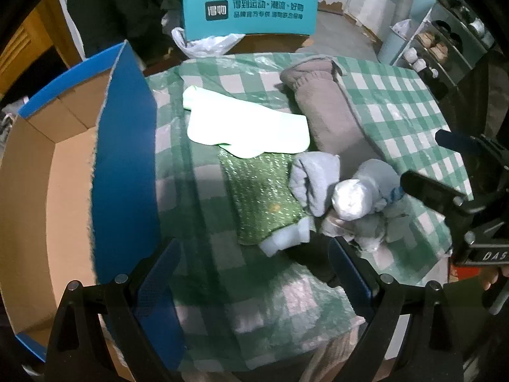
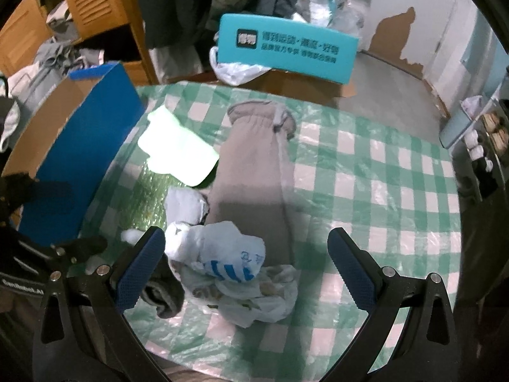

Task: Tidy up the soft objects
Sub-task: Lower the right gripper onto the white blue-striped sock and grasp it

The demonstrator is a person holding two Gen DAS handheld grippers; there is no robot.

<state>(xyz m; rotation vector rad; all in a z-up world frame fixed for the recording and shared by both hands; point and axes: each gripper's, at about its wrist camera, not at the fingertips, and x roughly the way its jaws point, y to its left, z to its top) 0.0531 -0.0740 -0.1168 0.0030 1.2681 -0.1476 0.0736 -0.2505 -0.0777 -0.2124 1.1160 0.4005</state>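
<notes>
Soft things lie on the green checked tablecloth (image 1: 397, 108): a pale green cloth (image 1: 245, 124), a sparkly green scouring cloth (image 1: 264, 197), a long grey-brown sleeve-like garment (image 1: 327, 111), a light grey sock (image 1: 313, 181), a white bundle in plastic (image 1: 350, 199) and a dark sock (image 2: 162, 289). My left gripper (image 1: 254, 273) is open and empty above the near cloth edge. My right gripper (image 2: 246, 270) is open, its fingers on either side of the crumpled white plastic bag with blue print (image 2: 235, 261). It also shows at the right of the left wrist view (image 1: 445, 194).
An open cardboard box with blue outer walls (image 1: 124, 165) stands at the table's left, its inside bare. A teal chair back (image 1: 251, 11) with a plastic bag stands behind the table. A shoe rack (image 1: 445, 47) is at the far right.
</notes>
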